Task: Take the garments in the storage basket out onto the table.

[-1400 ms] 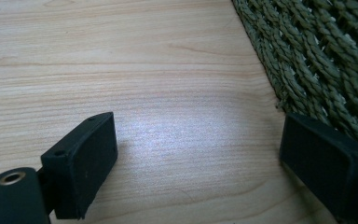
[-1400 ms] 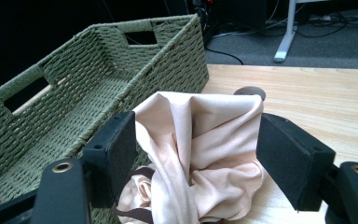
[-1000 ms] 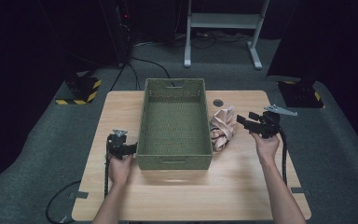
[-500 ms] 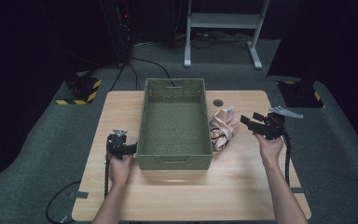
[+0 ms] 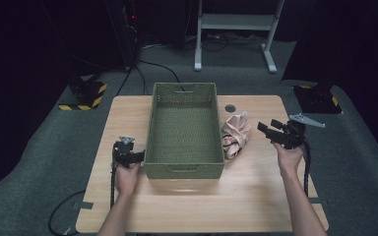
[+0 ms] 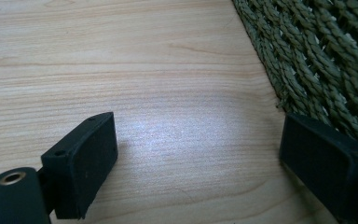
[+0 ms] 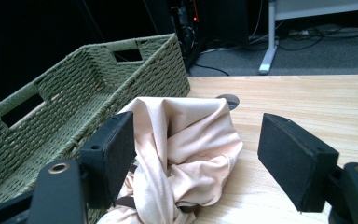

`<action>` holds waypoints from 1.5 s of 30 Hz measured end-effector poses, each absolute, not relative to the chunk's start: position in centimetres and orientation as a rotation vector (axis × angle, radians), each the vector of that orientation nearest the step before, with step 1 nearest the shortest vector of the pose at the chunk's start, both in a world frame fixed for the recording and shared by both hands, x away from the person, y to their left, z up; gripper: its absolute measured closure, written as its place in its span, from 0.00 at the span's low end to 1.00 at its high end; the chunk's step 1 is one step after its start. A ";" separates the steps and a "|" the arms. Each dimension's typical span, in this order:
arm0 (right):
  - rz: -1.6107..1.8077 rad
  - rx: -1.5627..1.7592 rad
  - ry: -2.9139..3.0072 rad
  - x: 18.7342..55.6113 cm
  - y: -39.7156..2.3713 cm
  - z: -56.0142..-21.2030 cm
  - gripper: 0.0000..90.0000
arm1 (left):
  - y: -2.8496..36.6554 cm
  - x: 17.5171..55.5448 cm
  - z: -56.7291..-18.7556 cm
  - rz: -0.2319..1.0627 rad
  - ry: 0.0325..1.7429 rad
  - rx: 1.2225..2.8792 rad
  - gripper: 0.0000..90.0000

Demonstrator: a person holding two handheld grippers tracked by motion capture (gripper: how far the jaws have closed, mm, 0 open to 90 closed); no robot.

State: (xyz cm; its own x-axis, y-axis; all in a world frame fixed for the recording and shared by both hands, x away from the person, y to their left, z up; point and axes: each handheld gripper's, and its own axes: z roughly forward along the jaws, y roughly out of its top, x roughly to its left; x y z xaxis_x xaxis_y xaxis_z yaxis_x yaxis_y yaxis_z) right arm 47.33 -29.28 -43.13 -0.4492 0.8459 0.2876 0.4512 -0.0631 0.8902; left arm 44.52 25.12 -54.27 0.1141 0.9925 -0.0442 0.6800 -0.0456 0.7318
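Nearest you, your left hand [image 5: 126, 173] holds the left gripper [image 5: 137, 157] low on the wooden table [image 5: 192, 201], just beside the near left corner of the green woven basket [image 5: 184, 129]; in the left gripper view its jaws stand wide apart with nothing between them, one over bare wood and the other right against the basket's woven wall, though you cannot tell whether it actually touches. The basket sits in the middle of the table, long side running away from you, and its inside looks bare. On the basket's right, your right hand [image 5: 288, 156] holds the right gripper [image 5: 269, 127] raised above the table, its jaws spread wide and holding nothing, aimed toward the basket. Between that gripper and the basket lies a crumpled pale pink cloth [image 5: 236, 134], bunched up on the wood and resting against the basket's right wall; in the right gripper view the cloth [image 7: 186, 149] shows between the spread jaws but apart from them. Just beyond the cloth, near the basket's far right corner, a small dark round grommet [image 5: 230, 108] is set in the tabletop.
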 end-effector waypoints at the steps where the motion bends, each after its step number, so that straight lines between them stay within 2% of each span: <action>1: 1.516 1.387 1.858 47.3 -29.4 -43.1 0.30 | 25.1 44.5 -54.3 0.662 1.627 1.790 0.13; 29: 1.507 1.398 1.846 46.0 -29.9 -44.4 0.30 | 25.1 44.5 -54.3 0.662 1.627 1.790 0.13; 45: 1.378 1.407 1.916 46.3 -28.6 -46.7 0.30 | 25.1 44.5 -54.3 0.662 1.627 1.789 0.13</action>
State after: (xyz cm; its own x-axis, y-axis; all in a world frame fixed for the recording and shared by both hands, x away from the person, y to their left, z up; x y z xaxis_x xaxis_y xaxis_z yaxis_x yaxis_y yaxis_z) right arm 46.25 -28.65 -46.71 -0.4189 0.8795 0.2260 0.4939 0.0119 0.8694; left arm 44.52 25.12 -54.27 0.1140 0.9925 -0.0443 0.6796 -0.0454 0.7322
